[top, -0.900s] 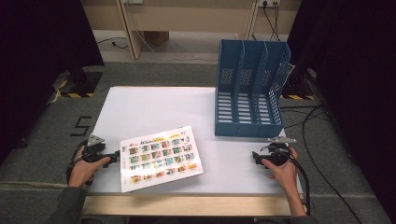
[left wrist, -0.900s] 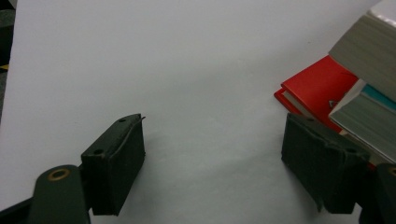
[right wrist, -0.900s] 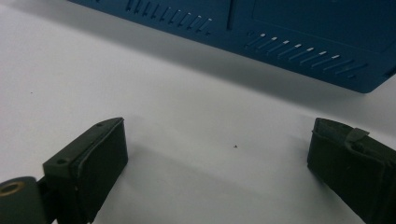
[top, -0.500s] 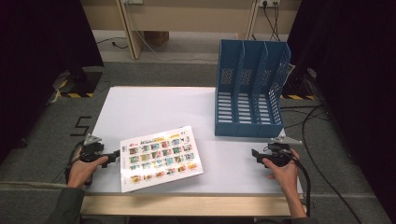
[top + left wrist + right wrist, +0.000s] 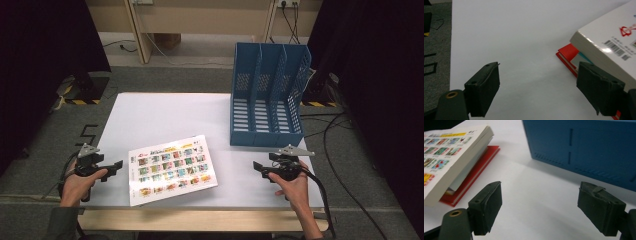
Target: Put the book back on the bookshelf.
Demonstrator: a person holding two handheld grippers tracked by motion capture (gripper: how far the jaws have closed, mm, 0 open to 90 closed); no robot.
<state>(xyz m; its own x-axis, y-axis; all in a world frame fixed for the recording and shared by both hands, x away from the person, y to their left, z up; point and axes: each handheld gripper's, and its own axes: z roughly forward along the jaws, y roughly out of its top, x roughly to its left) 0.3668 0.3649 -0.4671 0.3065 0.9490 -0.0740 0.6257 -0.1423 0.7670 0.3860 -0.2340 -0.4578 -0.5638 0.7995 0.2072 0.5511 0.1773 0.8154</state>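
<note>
On the white surface [image 5: 165,115], the book [image 5: 172,168] lies flat near you, long axis running left-right. Your left gripper [image 5: 116,165], open and empty, sits just beside its left edge; your right gripper [image 5: 256,166], also open, waits farther off.

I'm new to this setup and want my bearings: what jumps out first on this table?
The tall blue perforated plastic file rack stands at the far right of the white table. Near the front, a thick white book with a grid of colourful pictures lies on a thin red book. An open left claw and right claw flank them.
</note>
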